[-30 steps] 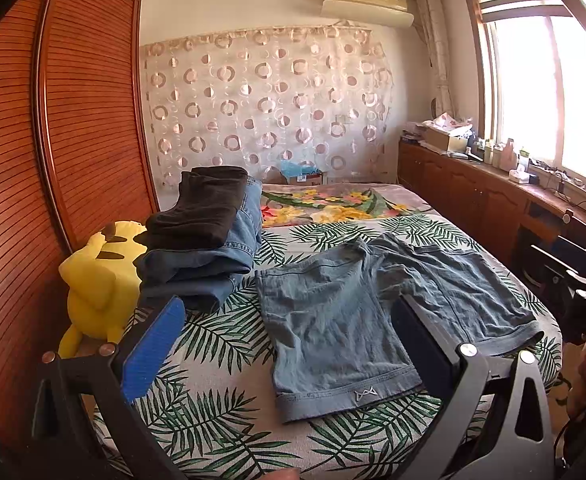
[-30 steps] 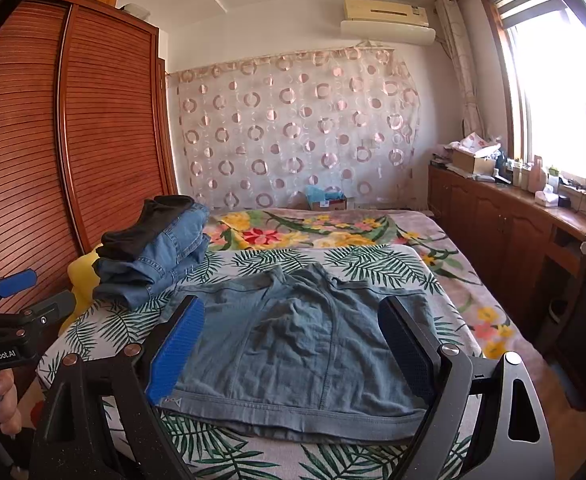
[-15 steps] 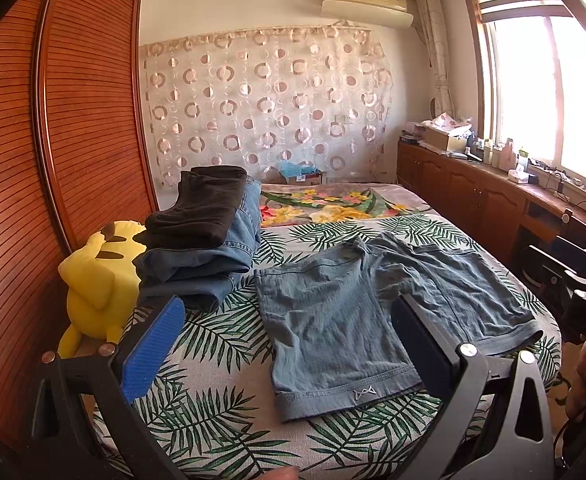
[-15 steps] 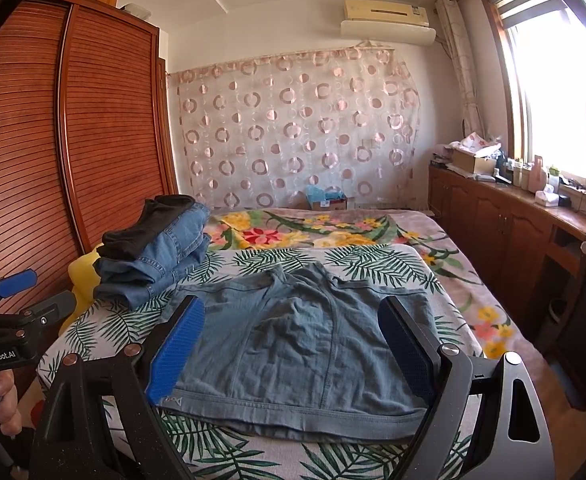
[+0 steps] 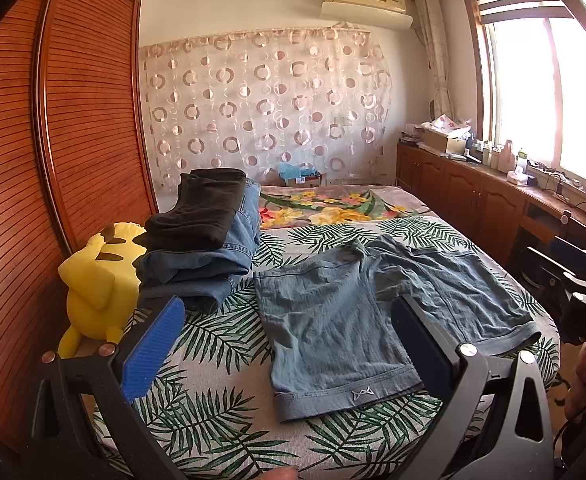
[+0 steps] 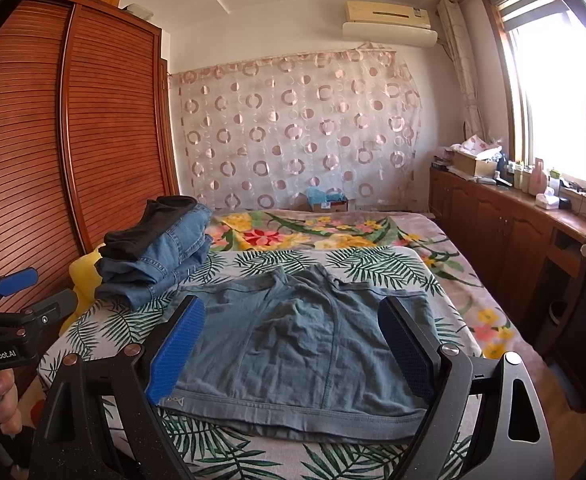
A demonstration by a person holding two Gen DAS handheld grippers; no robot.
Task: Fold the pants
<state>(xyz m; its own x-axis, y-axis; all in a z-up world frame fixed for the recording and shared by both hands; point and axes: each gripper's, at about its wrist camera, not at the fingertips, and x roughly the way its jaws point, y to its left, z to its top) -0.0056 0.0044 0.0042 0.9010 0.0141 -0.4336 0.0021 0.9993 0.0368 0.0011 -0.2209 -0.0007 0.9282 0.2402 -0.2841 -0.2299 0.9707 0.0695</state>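
Bed (image 5: 221, 412) with a palm-leaf cover; blue-grey shorts (image 5: 357, 312) lie spread flat on its near half, legs toward the cameras. Beside them, at left, a stack of folded jeans (image 5: 209, 248). Left hand-held gripper (image 5: 289, 340) and right hand-held gripper (image 6: 293, 348) hover above the near edge, fingers spread, holding nothing.

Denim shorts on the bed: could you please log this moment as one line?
denim shorts: flat, unfolded on bed | left gripper: open, empty | right gripper: open, empty
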